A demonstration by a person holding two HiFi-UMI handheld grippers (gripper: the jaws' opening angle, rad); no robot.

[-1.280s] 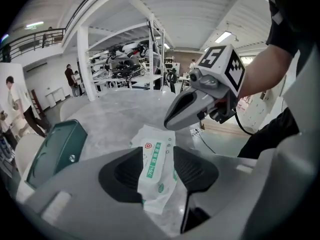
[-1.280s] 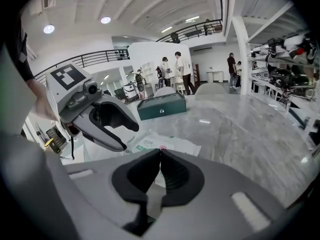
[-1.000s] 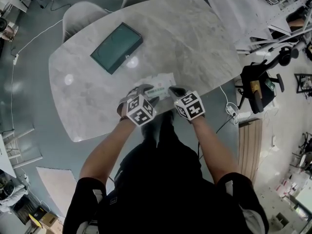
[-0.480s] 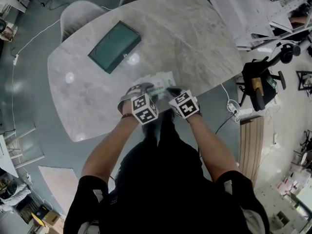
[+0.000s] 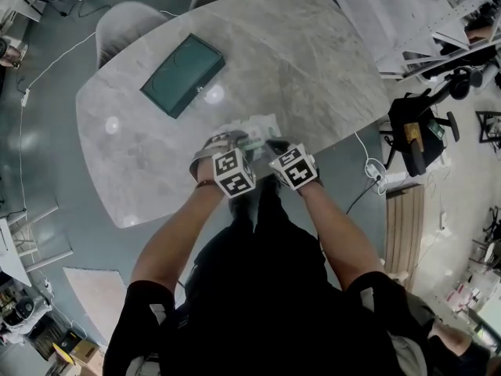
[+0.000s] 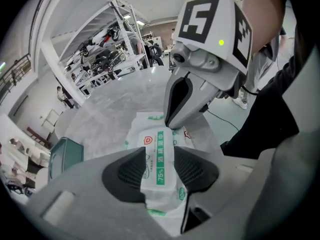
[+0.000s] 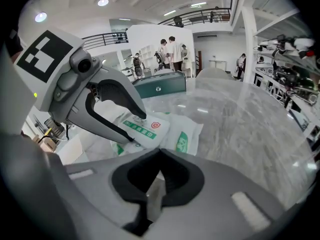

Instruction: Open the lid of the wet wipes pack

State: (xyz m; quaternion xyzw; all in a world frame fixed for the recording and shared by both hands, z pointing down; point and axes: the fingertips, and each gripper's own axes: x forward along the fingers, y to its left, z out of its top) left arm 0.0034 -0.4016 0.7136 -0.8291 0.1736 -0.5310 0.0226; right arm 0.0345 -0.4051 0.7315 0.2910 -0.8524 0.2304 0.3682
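The white wet wipes pack with a green-striped lid label lies flat near the table's front edge. My left gripper straddles it, and its two dark pads press against the sides of the lid area. From the right, my right gripper comes in with its jaws shut, its tip resting at the far end of the lid. In the right gripper view the pack lies just ahead of the shut jaws, under the left gripper's fingers.
A dark green box lies on the far left part of the grey marble table. Two chairs stand behind the table. A black stand and cables are on the floor to the right. People stand far off.
My right gripper has moved left toward the pack and now sits close beside the left gripper. The left gripper has stayed on the pack.
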